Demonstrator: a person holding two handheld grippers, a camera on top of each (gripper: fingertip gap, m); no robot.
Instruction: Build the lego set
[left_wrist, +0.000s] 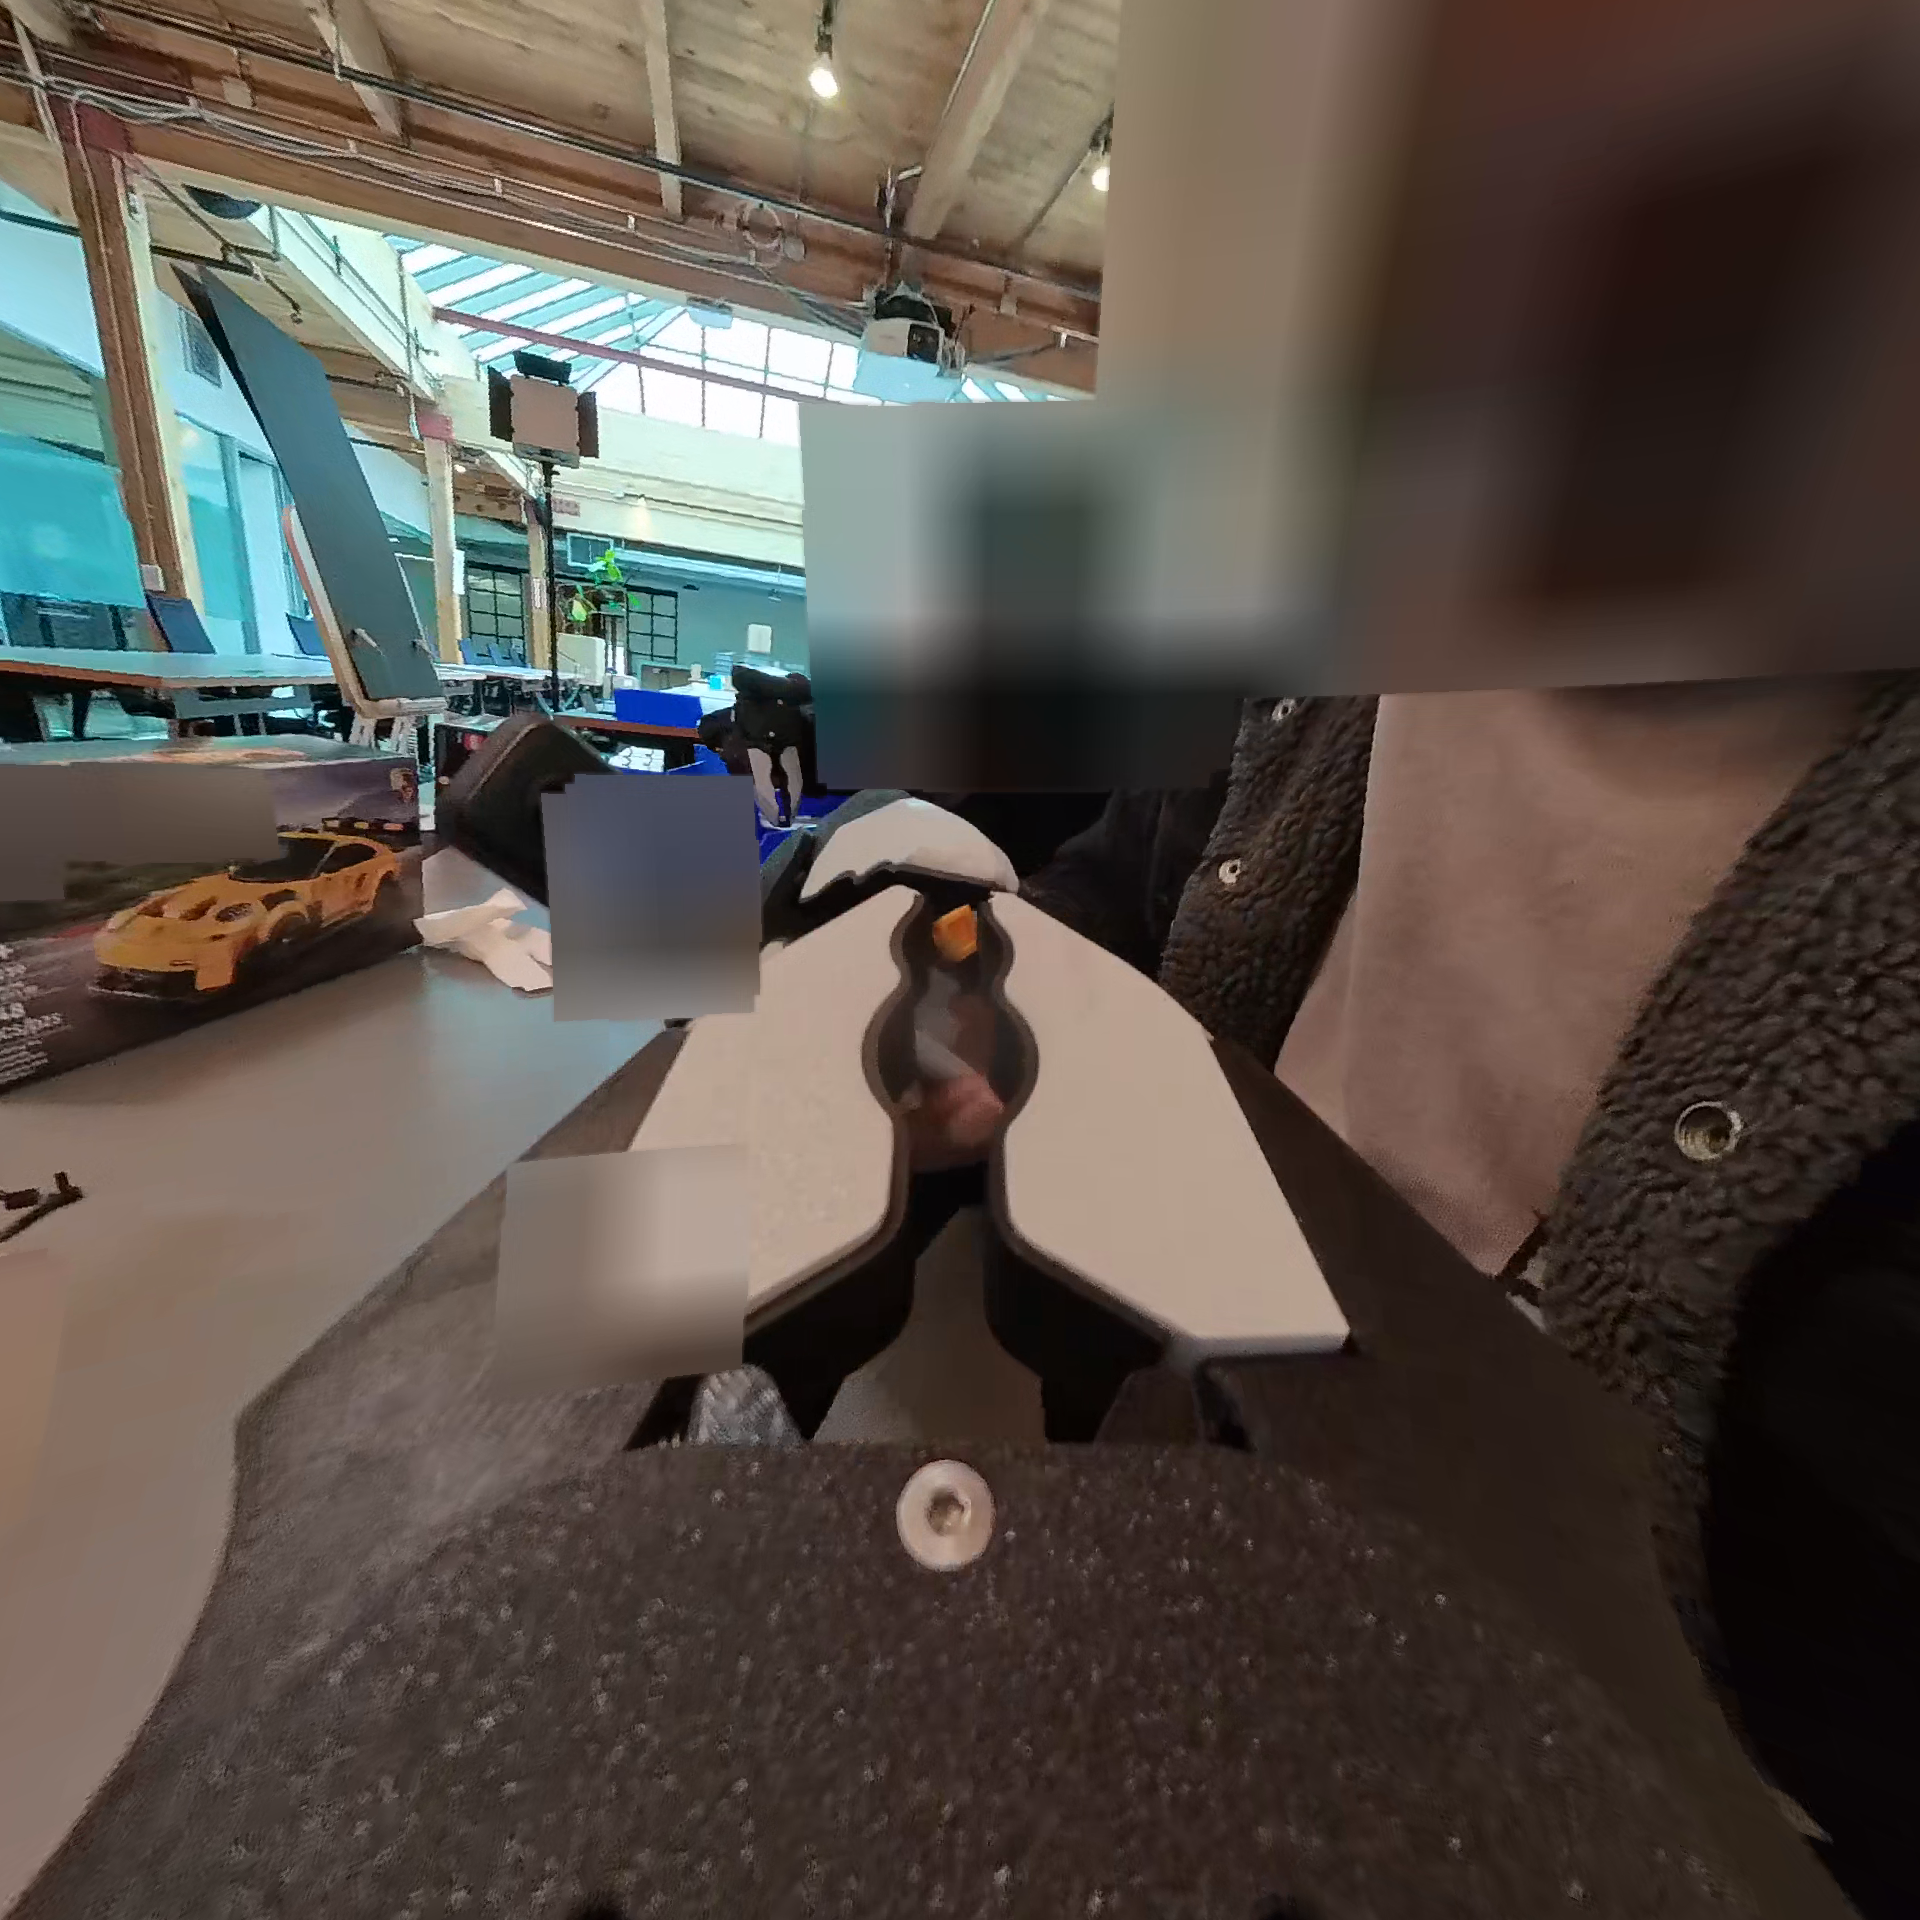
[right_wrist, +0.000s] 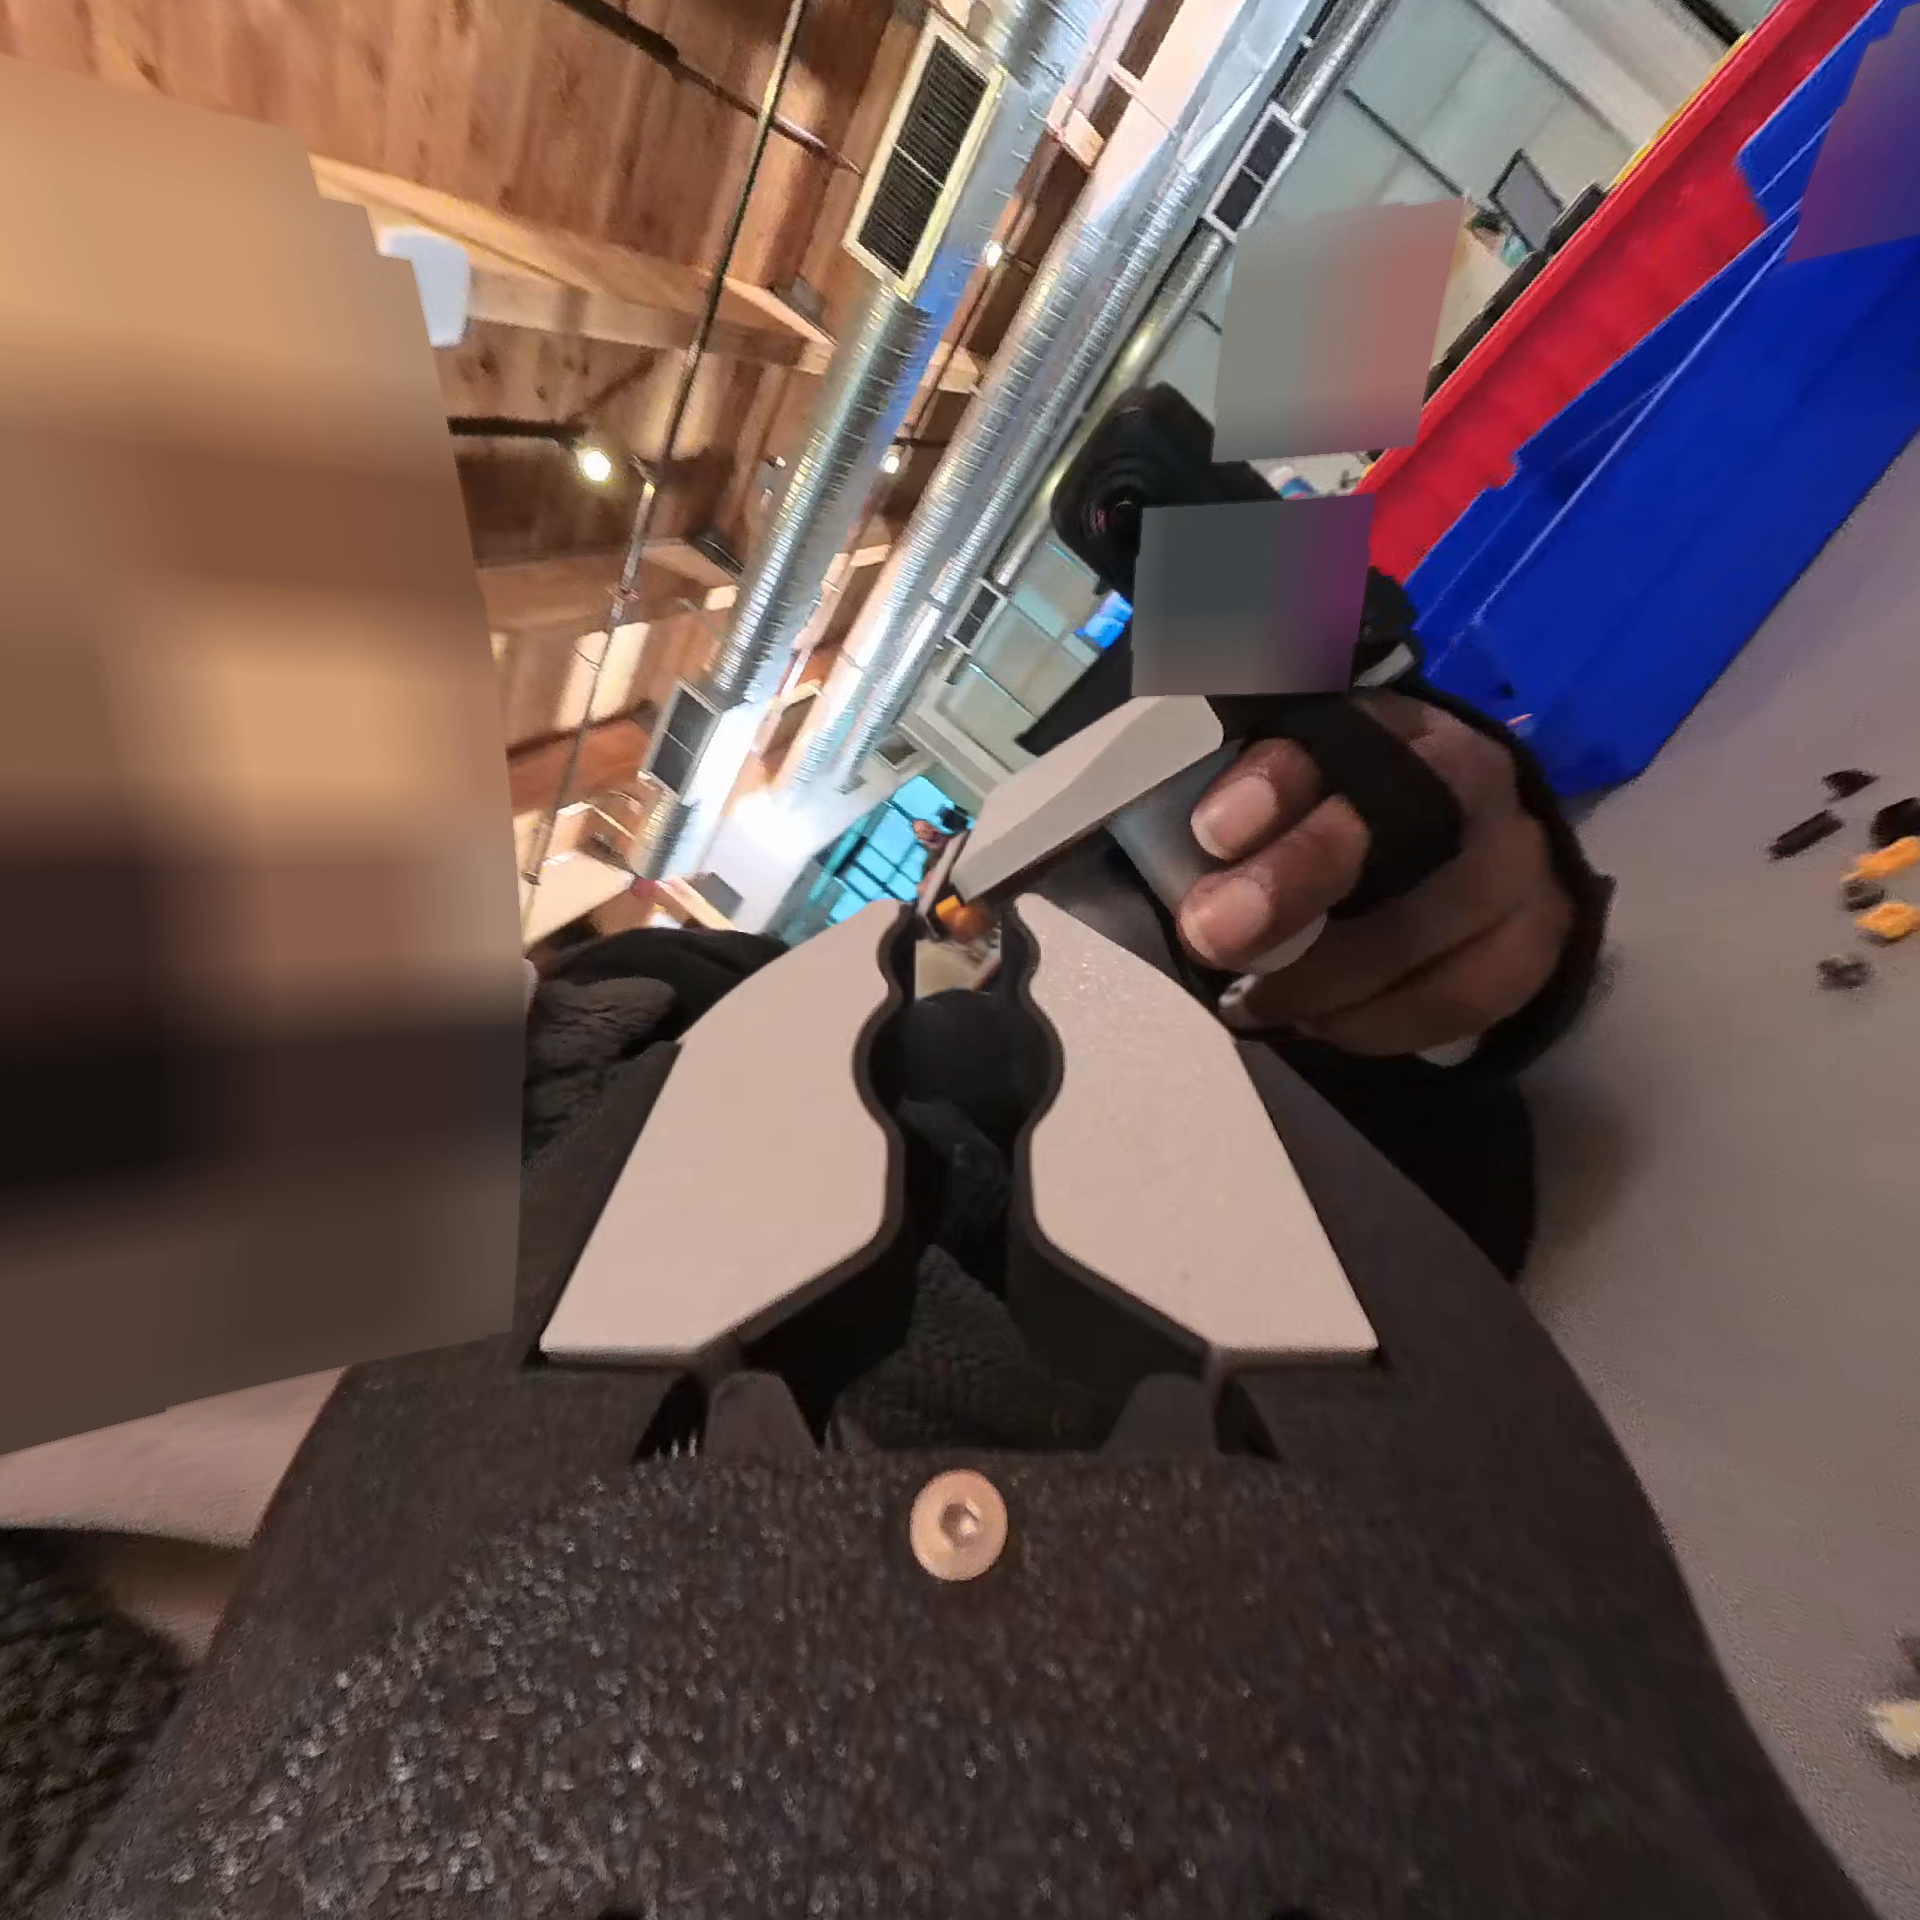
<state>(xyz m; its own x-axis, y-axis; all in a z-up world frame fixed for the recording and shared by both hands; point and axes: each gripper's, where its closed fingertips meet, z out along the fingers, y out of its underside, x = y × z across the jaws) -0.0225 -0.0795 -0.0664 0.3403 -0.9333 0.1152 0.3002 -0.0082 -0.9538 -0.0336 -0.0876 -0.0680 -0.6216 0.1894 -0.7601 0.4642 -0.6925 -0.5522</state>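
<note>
A small orange lego piece (left_wrist: 954, 928) sits between the tips of my left gripper (left_wrist: 951, 904), whose white fingers are shut on it. In the right wrist view the same orange piece (right_wrist: 958, 914) lies between the tips of my right gripper (right_wrist: 958, 923), which are closed to a narrow gap around it. The left gripper's white finger (right_wrist: 1091, 800) comes in from the upper right, held by a hand (right_wrist: 1351, 862). The right gripper's fingers (left_wrist: 904, 852) meet my left tips from above. Both grippers are held up off the grey table (left_wrist: 260, 1122).
A lego box (left_wrist: 208, 914) with a yellow car stands at the left, with white paper (left_wrist: 488, 930) beside it. Loose orange and dark pieces (right_wrist: 1870, 883) lie on the table at the right. Blue and red bins (right_wrist: 1662, 416) stand behind them. The person's jacket (left_wrist: 1662, 935) is close ahead.
</note>
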